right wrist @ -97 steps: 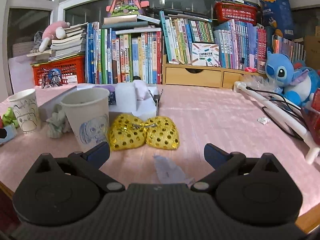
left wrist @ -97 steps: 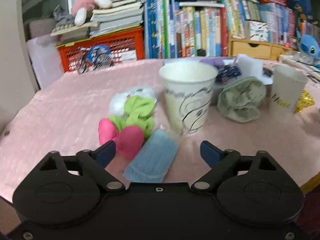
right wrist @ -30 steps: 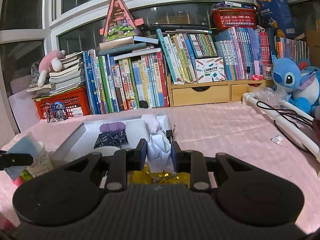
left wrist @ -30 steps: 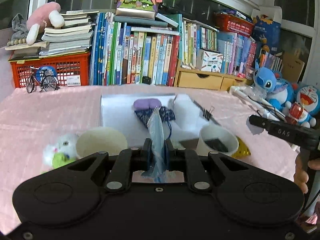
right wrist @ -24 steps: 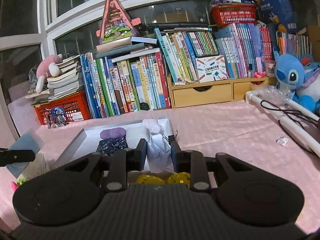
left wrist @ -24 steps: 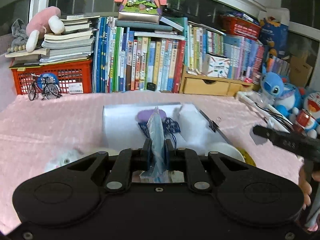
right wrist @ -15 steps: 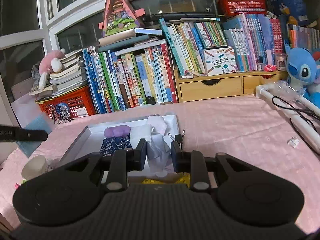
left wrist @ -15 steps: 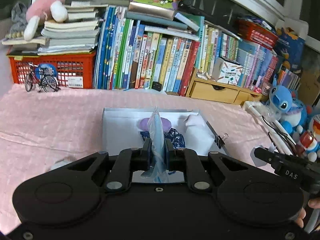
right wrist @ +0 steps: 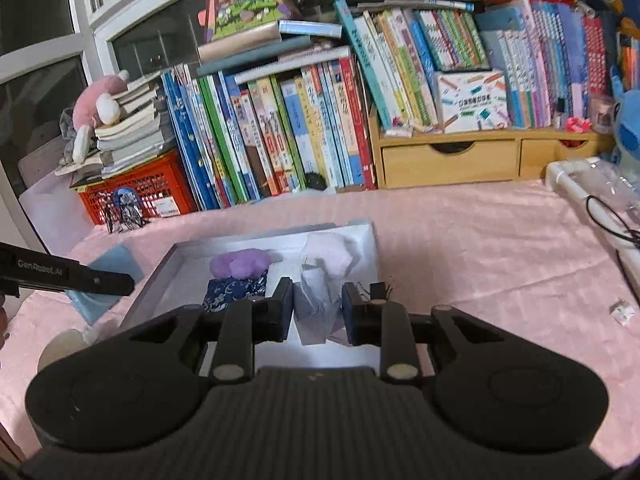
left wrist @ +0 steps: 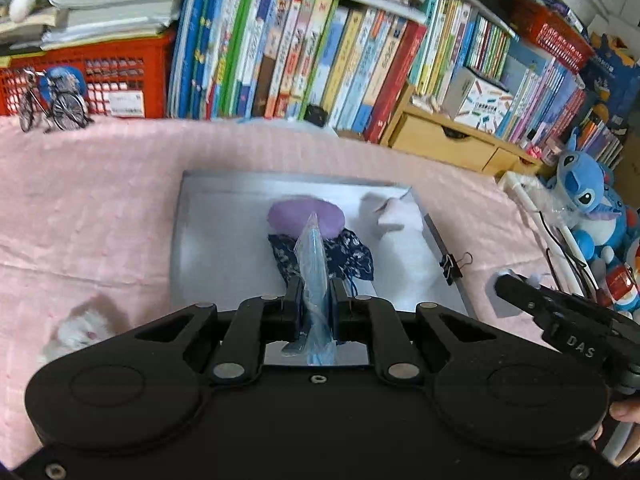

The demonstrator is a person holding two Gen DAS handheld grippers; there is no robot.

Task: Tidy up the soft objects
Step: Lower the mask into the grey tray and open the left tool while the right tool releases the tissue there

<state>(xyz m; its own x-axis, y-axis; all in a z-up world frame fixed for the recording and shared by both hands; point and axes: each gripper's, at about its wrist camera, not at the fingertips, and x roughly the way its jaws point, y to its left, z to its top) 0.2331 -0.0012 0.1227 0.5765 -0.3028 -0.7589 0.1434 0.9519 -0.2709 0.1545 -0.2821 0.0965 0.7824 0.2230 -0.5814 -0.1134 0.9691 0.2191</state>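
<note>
While your left hand-held gripper (left wrist: 314, 300) is pinched flat on the blue face mask (left wrist: 314, 276), the mask stands on edge between the pads, its long axis running straight ahead toward the white tray (left wrist: 208, 232) on the pink desk (left wrist: 100, 200). The tray lies directly beyond and below that gripper's tips, with its bare left half the nearer free ground. Inside the tray, a purple pad (left wrist: 306, 216) and a navy patterned cloth (left wrist: 348, 258) sit in the middle, and a pale pink soft piece (left wrist: 394, 216) sits toward the right wall. Further right, your right hand-held gripper (right wrist: 316, 308) is clamped on a crumpled pale grey sheet (right wrist: 316, 308), possibly tissue or thin plastic, since blur hides the texture. It hangs over the tray's near right part, just short of the pink piece. Both hands look about equally close to the tray.
</note>
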